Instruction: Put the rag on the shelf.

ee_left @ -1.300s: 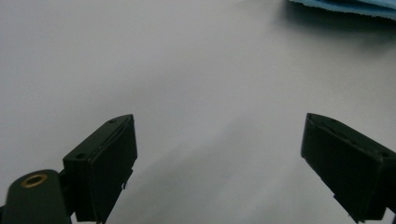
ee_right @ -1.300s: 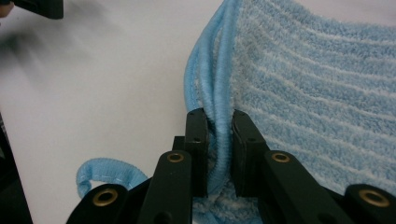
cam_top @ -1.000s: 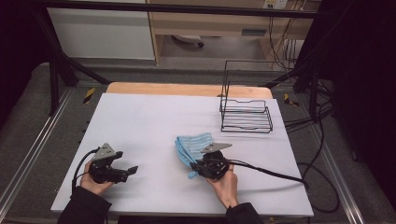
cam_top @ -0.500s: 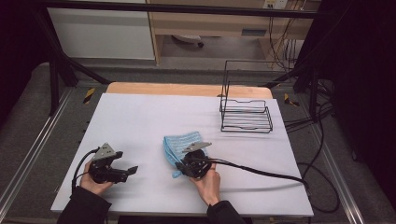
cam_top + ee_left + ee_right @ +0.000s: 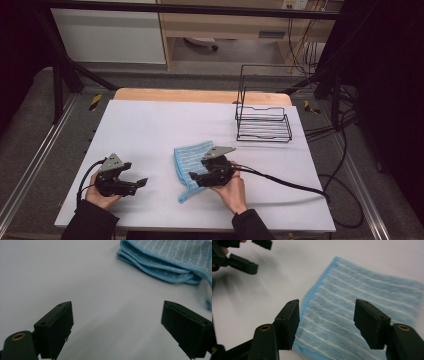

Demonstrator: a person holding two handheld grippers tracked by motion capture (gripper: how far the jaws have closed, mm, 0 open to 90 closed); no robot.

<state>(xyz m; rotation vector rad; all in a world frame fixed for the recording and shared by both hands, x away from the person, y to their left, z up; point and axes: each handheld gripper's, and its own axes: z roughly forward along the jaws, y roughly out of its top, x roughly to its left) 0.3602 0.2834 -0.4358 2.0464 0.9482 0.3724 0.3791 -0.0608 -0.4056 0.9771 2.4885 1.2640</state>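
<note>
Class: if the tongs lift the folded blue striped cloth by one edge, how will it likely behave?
The folded blue striped cloth will probably droop and unfold, since its soft layers lie loosely stacked. It looks thin, so likely light. Its woven texture should resist slipping.

Cloth [image 5: 191, 161]: woven or knitted fabric, light blue with fine pale stripes, soft nap, stitched edging, matt.
Table top [image 5: 160, 125]: smooth white sheet, matt with faint sheen; far edge pale wood.
Rack [image 5: 263, 122], far right: thin black wire, metal.
Gripper jaws: black plastic, matt, with brass-coloured inserts.
</note>
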